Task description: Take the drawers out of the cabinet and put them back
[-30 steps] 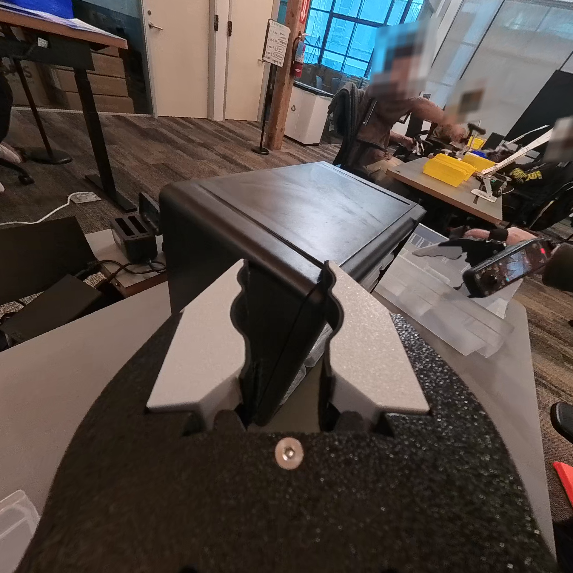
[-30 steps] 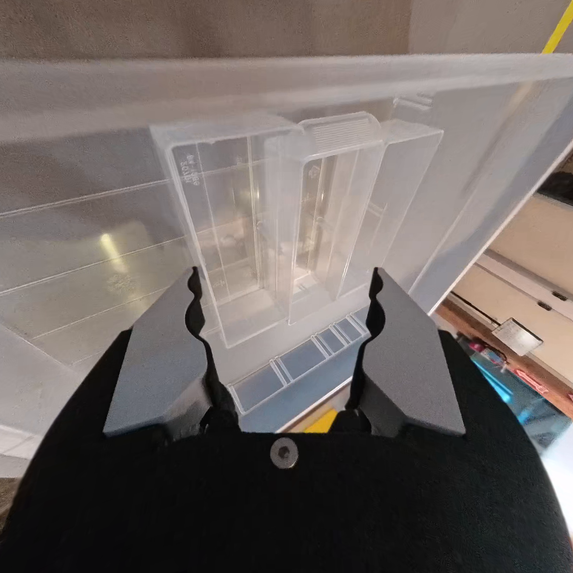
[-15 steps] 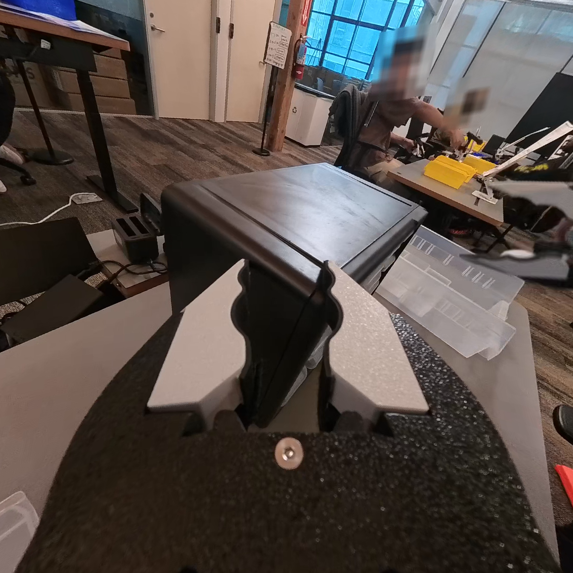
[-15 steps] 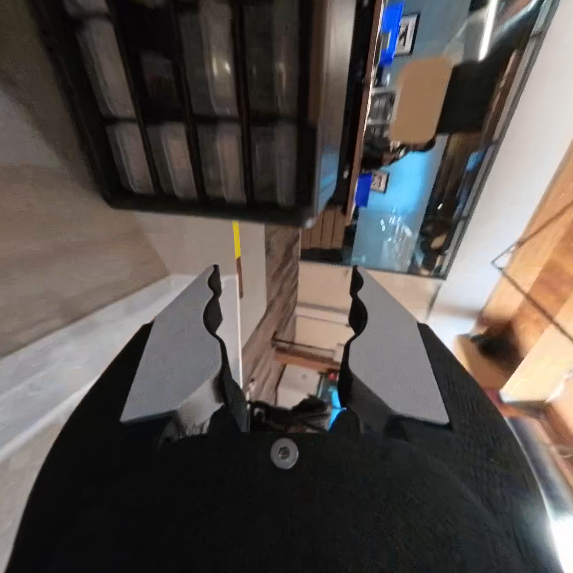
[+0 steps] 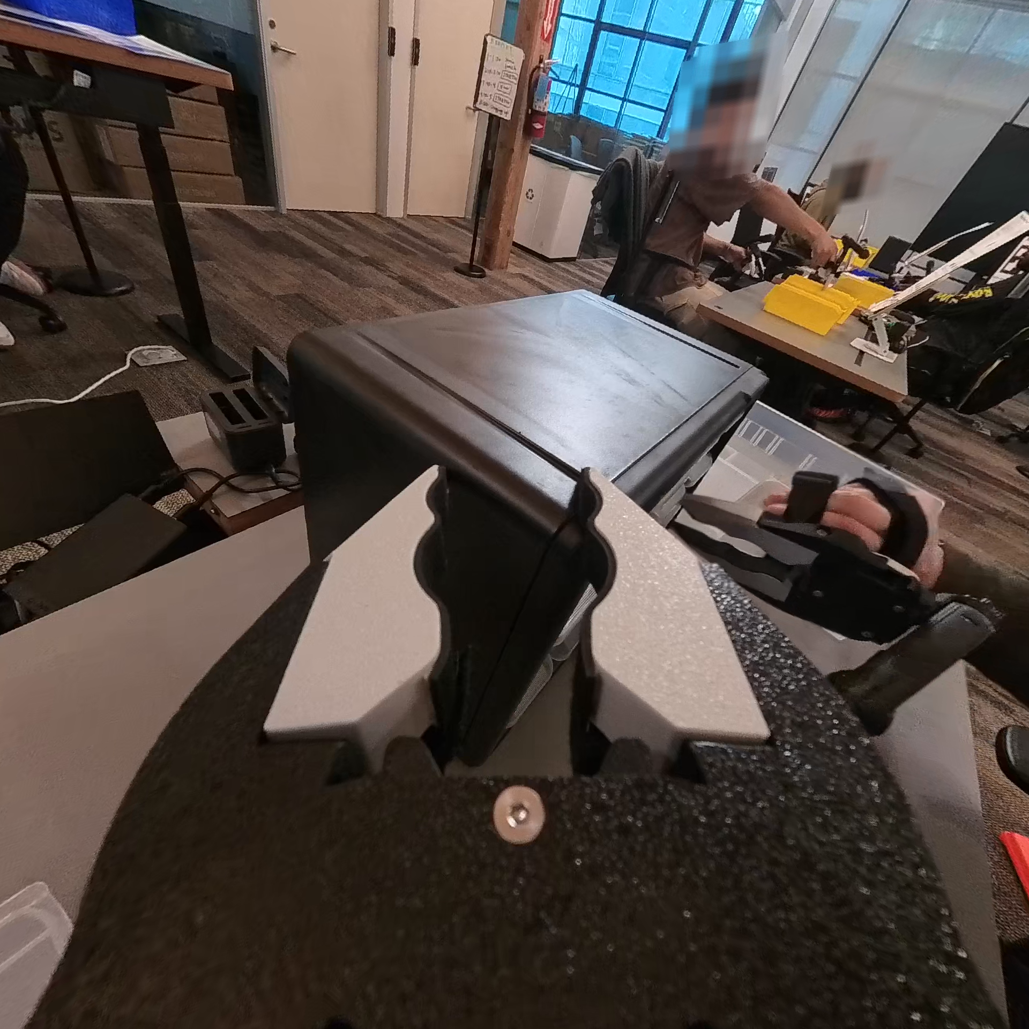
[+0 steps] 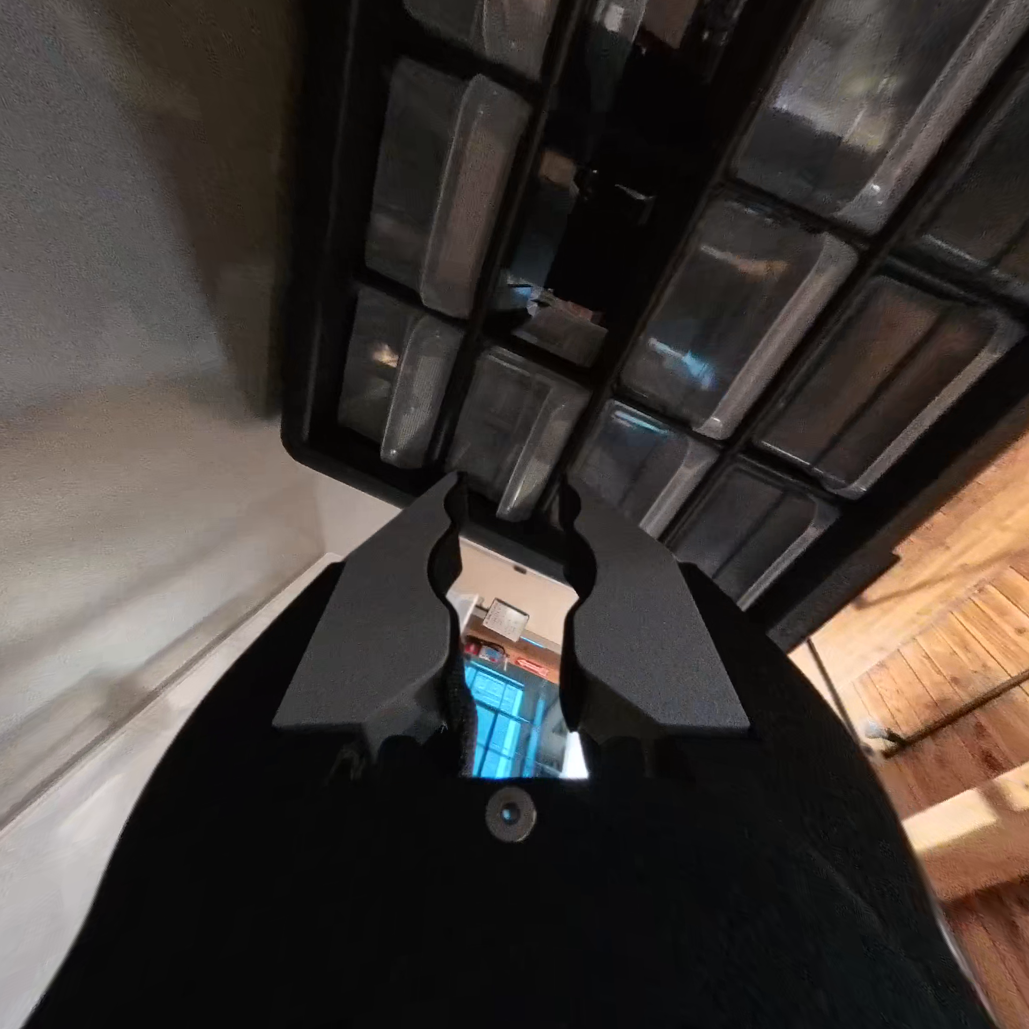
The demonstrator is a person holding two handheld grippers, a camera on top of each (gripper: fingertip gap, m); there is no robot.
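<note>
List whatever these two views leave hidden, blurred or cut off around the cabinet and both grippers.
- Left wrist view: the cabinet shows only its top and side; its drawer front faces away.
- Left wrist view: the right gripper's tips are hidden behind the cabinet.
- Right wrist view: motion blur and glare hide what the drawers hold.
- Right wrist view: whether the right gripper touches a drawer is unclear.
- Left wrist view: the left gripper covers the cabinet's near corner.

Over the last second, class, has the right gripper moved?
Yes. The right gripper has swung from the loose clear drawer to the black cabinet front.
</note>
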